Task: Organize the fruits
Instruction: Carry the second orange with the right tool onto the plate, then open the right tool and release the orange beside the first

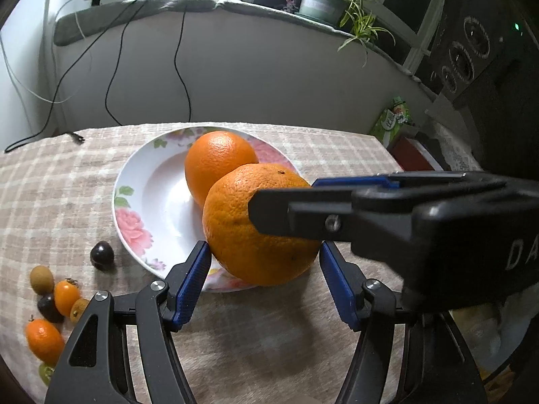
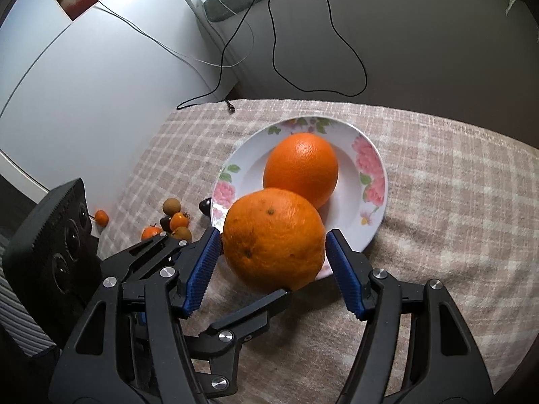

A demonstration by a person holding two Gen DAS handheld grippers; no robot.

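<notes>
both tools clamp near orange | plate rim, 6 o'clock | we lower gently, release together

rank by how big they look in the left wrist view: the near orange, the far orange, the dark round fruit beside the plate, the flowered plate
1. flowered plate
2. near orange, though it sits closest to the camera, so it may not truly beat the next
3. far orange
4. dark round fruit, clearly smallest
</notes>
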